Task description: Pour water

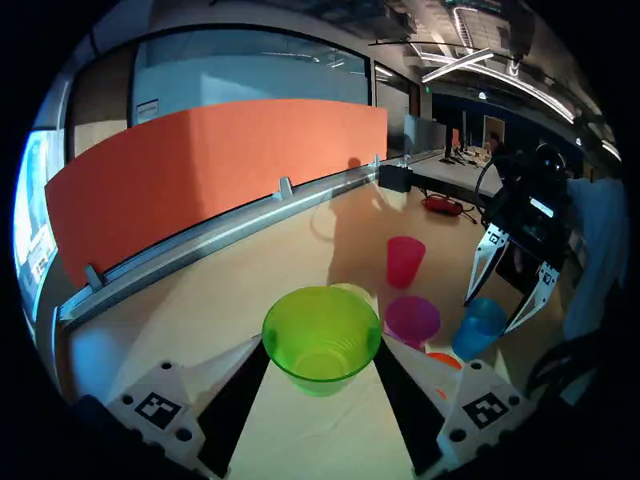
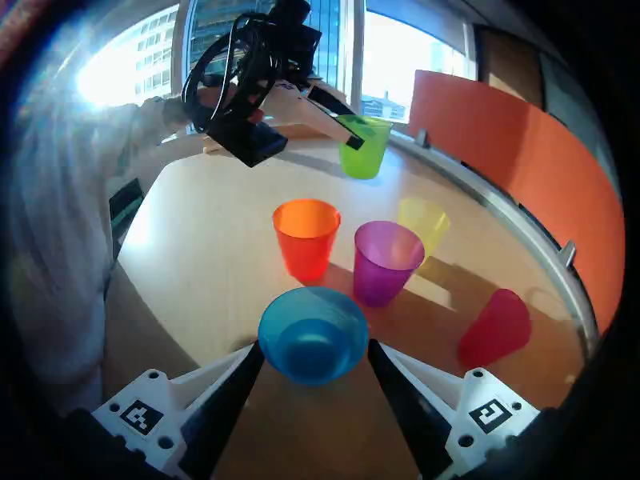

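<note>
Green cup (image 1: 322, 340) is clamped between both fingers of the left gripper (image 1: 322, 342), over the table (image 1: 216, 300). Blue cup (image 2: 312, 334) is clamped likewise by the right gripper (image 2: 314, 345). Orange cup (image 2: 306, 236), purple cup (image 2: 388, 260) and yellow cup (image 2: 424, 222) are grouped just beyond the blue cup. Red cup (image 2: 496, 328) is placed apart, nearer the partition (image 2: 512, 136). Water content cannot be determined.
</note>
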Demonstrator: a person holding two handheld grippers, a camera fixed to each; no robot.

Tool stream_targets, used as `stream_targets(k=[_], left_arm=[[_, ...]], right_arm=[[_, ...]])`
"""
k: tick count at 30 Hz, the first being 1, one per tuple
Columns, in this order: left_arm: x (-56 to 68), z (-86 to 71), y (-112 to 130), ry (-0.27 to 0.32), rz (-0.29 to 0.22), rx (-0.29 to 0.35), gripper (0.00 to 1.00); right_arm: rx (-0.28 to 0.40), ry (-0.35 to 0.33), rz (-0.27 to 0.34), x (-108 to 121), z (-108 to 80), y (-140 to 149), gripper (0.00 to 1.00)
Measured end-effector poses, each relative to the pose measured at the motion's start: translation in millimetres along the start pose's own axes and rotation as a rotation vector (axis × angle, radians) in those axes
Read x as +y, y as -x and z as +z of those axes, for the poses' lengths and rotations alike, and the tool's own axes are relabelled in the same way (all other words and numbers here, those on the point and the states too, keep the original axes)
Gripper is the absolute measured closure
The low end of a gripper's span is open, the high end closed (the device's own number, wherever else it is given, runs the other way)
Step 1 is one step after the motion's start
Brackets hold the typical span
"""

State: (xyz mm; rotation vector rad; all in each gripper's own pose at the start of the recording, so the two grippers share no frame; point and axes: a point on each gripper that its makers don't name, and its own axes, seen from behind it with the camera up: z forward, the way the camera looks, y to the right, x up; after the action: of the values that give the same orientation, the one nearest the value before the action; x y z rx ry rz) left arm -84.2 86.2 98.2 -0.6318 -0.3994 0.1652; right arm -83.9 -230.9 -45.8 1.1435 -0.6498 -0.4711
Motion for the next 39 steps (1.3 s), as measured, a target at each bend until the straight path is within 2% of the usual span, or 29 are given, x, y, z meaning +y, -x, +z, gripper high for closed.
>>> stream_targets(k=[9, 15, 18, 23, 32, 39], left_arm=[[2.5, -11.4, -18.0, 0.003, -0.008, 0.044, 0.14], [2.8, -17.5, -24.5, -0.001, 0.0, 0.061, 0.14], [3.1, -18.9, -25.4, -0.001, -0.006, 0.065, 0.14], [5.6, -20.8, -26.8, 0.001, -0.013, 0.076, 0.14], [13.3, -28.1, -30.7, -0.003, -0.009, 0.095, 0.14], [27.2, -36.6, -41.8, 0.004, -0.011, 0.13, 0.14]], right_arm=[[-0.001, -0.003, -0.007, -1.9, 16.5, 4.5, 0.0], [0.008, 0.008, -0.002, -0.9, 19.4, 3.9, 0.01], [0.016, 0.013, 0.005, -0.1, 20.0, 3.5, 0.09], [0.035, 0.018, 0.019, -0.9, 20.0, 2.3, 0.11], [0.087, 0.054, 0.052, 1.7, 4.6, -8.4, 0.11], [0.149, 0.091, 0.097, 3.7, -17.0, -21.6, 0.11]])
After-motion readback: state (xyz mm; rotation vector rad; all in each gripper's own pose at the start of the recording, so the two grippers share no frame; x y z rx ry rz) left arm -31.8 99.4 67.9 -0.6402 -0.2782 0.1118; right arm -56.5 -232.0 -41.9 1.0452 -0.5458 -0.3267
